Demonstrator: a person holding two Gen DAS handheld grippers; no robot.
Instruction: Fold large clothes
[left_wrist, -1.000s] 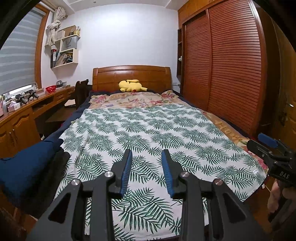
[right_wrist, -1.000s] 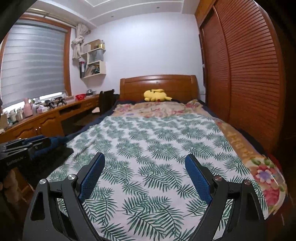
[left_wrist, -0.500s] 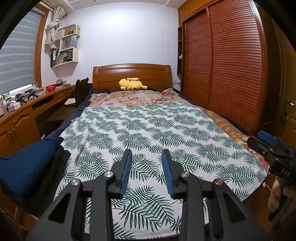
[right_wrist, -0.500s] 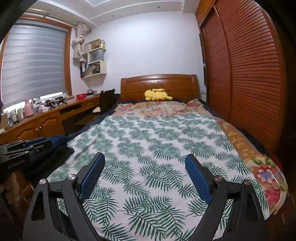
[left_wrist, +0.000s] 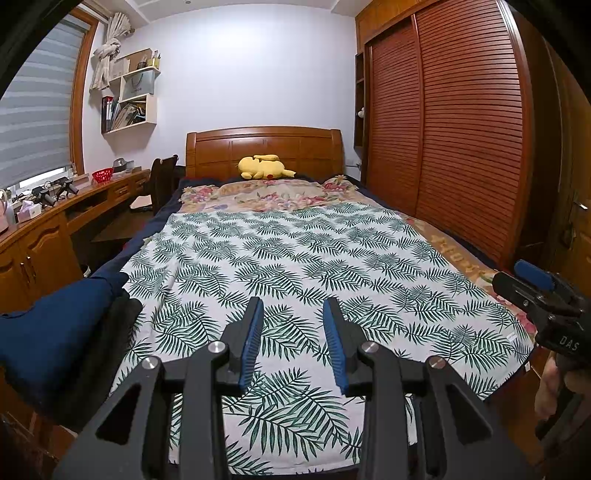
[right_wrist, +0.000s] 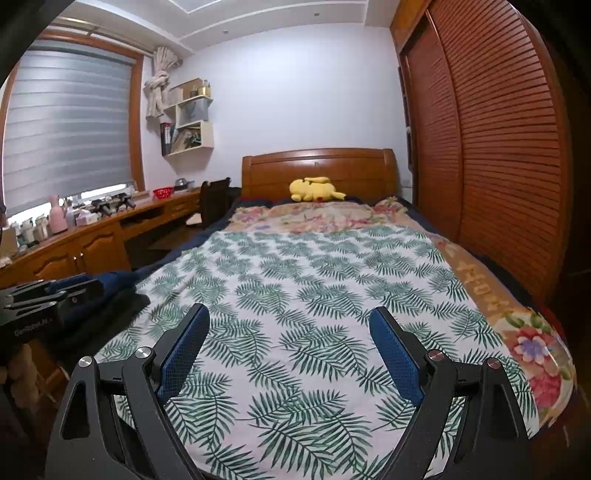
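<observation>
On the bed (left_wrist: 461, 251), palm-leaf cloth (left_wrist: 295, 266) lies spread flat, covering most of it below the floral pillows (left_wrist: 269, 192). Left tongs (left_wrist: 293, 321) hover above its near edge, partly open, gripping nothing. Right tongs (right_wrist: 290, 328) spread wide, also empty, above the same edge. Yellow plush (right_wrist: 316, 190) at headboard.

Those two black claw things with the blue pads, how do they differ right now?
The left gripper has its jaws fairly close together; the right gripper has them spread wide. The left sits toward the bed's left, the right nearer its right edge. Both are empty and hover above the leaf-print sheet, pointing at the headboard.
</observation>
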